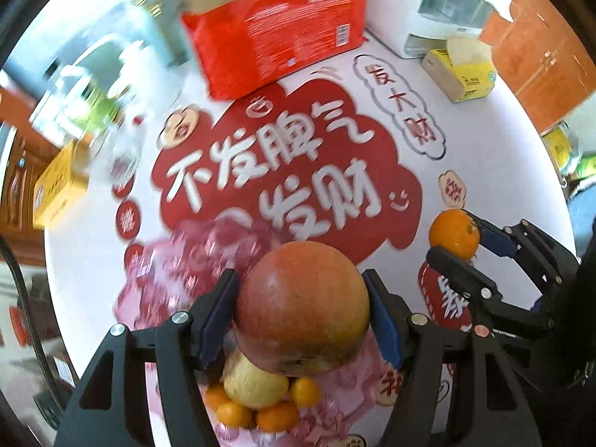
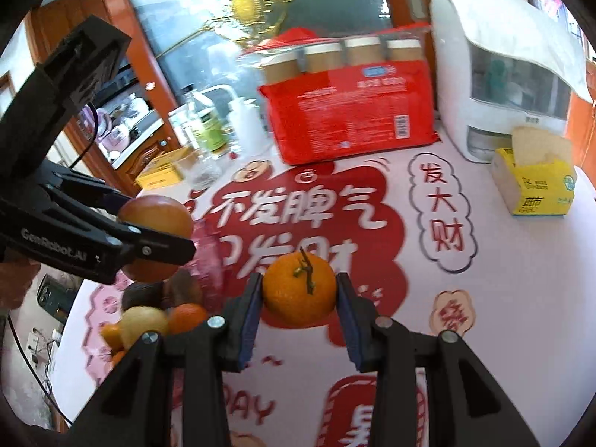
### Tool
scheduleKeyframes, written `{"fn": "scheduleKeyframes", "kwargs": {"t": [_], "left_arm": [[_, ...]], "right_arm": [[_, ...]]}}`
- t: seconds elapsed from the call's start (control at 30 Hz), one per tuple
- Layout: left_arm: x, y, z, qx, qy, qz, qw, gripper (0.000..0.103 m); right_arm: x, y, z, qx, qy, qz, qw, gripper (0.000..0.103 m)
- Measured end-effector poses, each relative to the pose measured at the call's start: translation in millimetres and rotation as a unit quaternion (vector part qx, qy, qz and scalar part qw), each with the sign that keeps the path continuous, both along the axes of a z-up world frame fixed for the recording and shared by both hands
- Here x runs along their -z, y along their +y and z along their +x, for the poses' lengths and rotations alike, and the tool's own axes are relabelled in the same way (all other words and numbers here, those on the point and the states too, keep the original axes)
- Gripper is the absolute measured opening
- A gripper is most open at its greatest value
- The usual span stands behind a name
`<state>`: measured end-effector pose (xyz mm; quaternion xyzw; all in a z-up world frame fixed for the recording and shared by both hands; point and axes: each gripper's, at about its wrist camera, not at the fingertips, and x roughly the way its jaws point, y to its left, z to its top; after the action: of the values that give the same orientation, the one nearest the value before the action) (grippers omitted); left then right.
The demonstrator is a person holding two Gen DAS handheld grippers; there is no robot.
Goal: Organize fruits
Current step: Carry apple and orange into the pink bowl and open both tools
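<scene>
Left gripper (image 1: 301,313), black frame with blue pads: jaws spread wide and pressed against both flanks of a large round red-yellow apple (image 1: 301,307), which sits between the pads, lifted clear of the surface.

Right gripper (image 2: 300,290), same black build with blue pads: jaws closed partway onto a small round orange mandarin with a short stem (image 2: 300,285), pads touching its left and right sides.

From the left wrist view, the right gripper shows off to the right, fingers pointing left, well apart from the left jaws.
</scene>
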<state>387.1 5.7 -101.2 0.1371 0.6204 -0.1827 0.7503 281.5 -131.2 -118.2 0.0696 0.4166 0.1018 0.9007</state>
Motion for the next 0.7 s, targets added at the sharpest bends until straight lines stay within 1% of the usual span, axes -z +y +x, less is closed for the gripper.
{"fn": "scheduleKeyframes", "kwargs": {"t": [0.2, 0.27, 0.37, 0.47, 0.57, 0.7], "left_arm": [[10, 47, -29, -0.032, 0.002, 0.014, 0.9994, 0.065], [15, 62, -38, -0.041, 0.003, 0.011, 0.9991, 0.065], [23, 85, -48, -0.059, 0.015, -0.003, 0.9981, 0.065], [29, 99, -54, -0.065, 0.022, -0.011, 0.9976, 0.065], [33, 112, -56, -0.066, 0.024, -0.013, 0.9975, 0.065], [34, 124, -57, -0.063, 0.023, -0.022, 0.9975, 0.066]], "right_arm": [[-8, 40, -24, -0.015, 0.001, 0.007, 1.000, 0.039], [-8, 54, -32, -0.016, 0.000, 0.005, 1.000, 0.039], [-7, 73, -41, -0.010, 0.006, 0.006, 1.000, 0.039], [-2, 92, -45, -0.014, 0.018, 0.011, 1.000, 0.039], [2, 114, -48, -0.020, 0.029, -0.007, 0.999, 0.039], [6, 137, -49, -0.029, 0.035, -0.013, 0.999, 0.039]]}}
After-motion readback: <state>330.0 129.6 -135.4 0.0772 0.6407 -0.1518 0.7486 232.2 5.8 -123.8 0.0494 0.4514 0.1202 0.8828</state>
